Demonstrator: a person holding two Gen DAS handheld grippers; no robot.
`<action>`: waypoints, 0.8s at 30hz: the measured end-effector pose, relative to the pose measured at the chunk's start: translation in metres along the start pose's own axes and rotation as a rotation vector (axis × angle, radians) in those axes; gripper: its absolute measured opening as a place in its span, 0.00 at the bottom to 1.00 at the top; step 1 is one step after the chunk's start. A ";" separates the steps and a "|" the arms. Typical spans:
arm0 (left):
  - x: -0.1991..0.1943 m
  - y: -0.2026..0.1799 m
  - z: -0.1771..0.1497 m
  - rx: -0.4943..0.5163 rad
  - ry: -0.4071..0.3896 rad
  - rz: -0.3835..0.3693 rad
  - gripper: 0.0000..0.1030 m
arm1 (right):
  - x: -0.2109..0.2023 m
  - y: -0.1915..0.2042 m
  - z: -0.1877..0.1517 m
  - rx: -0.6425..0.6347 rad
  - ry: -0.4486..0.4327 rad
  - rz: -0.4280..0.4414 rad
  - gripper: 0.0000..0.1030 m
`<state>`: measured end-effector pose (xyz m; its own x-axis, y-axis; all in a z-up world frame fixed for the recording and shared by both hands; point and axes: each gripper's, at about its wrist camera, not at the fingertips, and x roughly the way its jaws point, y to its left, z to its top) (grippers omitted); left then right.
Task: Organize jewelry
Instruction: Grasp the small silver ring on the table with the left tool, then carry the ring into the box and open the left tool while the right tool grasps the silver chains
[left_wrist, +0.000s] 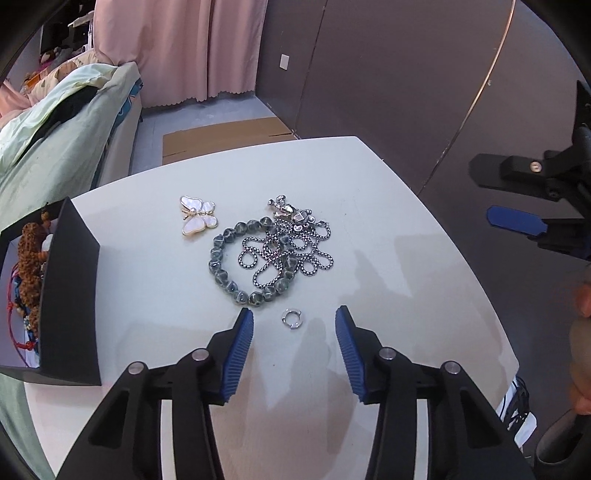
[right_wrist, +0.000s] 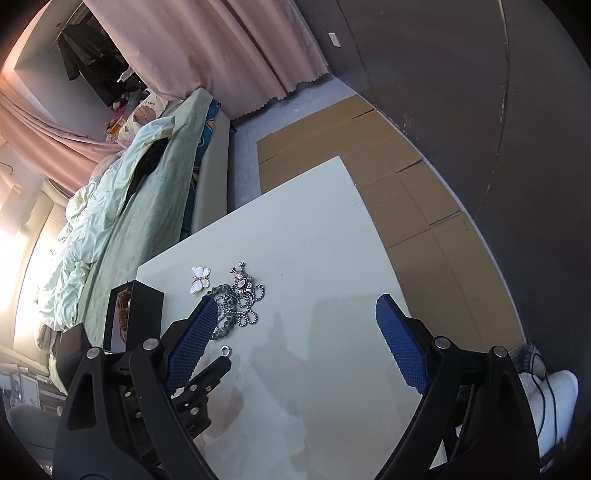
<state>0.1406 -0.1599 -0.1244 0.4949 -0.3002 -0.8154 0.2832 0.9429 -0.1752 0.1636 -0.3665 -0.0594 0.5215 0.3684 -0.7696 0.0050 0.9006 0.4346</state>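
left wrist view has the left gripper spread wide over the white table, holding nothing, with a small silver ring lying between its tips. just past it a grey bead bracelet tangles with a silver chain, and a butterfly brooch sits beside them. black box at the left is cut off, probably more beads inside. right gripper hangs wide open and empty too, its left finger hiding part of the pile.
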 end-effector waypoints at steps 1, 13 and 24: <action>0.001 -0.001 0.001 0.005 -0.005 0.006 0.40 | -0.001 0.001 0.000 -0.002 -0.002 0.004 0.85; 0.017 -0.017 -0.005 0.062 0.000 0.101 0.10 | 0.000 0.011 0.000 -0.027 -0.004 0.018 0.81; -0.016 0.005 0.007 -0.002 -0.058 0.055 0.10 | 0.014 0.020 -0.001 -0.035 0.015 0.049 0.68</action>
<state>0.1396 -0.1517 -0.1082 0.5563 -0.2559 -0.7906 0.2526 0.9585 -0.1325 0.1703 -0.3428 -0.0618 0.5073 0.4154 -0.7550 -0.0504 0.8889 0.4552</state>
